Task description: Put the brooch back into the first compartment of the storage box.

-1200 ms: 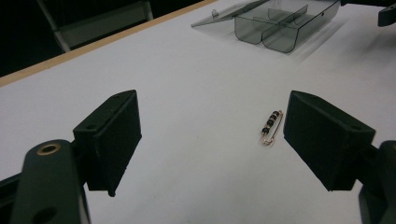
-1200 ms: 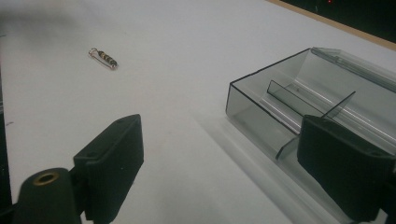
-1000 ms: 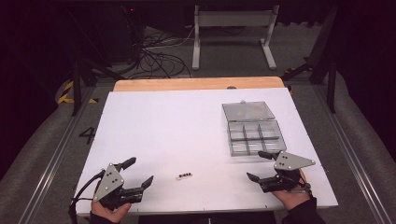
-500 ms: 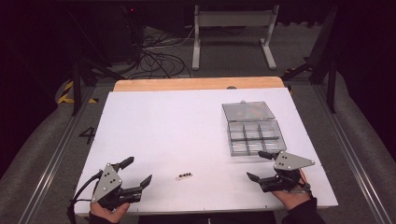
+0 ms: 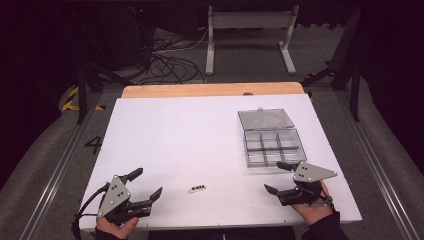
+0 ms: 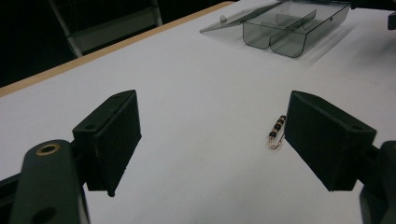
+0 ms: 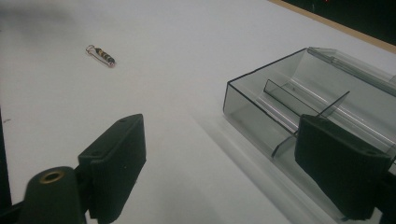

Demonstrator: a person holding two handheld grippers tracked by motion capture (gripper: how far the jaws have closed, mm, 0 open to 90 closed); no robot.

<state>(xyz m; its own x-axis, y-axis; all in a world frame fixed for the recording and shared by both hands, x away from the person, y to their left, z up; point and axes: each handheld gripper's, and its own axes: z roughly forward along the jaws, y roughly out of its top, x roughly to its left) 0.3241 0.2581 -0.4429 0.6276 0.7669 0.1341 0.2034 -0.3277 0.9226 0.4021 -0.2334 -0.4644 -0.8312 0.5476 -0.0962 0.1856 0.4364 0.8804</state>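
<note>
Black blocky fingers (image 6: pixel 109 140), grey triangular plates (image 5: pixel 114 195), dark sleeve (image 5: pixel 322 231), black cable (image 5: pixel 87 207)

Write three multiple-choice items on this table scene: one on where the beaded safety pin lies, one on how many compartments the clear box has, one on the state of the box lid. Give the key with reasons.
1. Where does the beaded safety pin lie?
A. Inside the clear box
B. On the white table between the two grippers
C. In the left gripper's jaws

2. How many compartments does the clear box show?
A. Two
B. Six
C. Twelve

3. What is the state of the box lid?
A. Open, folded back
B. Shut
C. Off, lying by the left gripper

Key: 1 B, the high view shows the pin on bare table, between the left gripper and the right gripper, touching neither. 2 B, the high view shows two rows of three. 3 A, the lid lies flat behind the box at its far edge.
</note>
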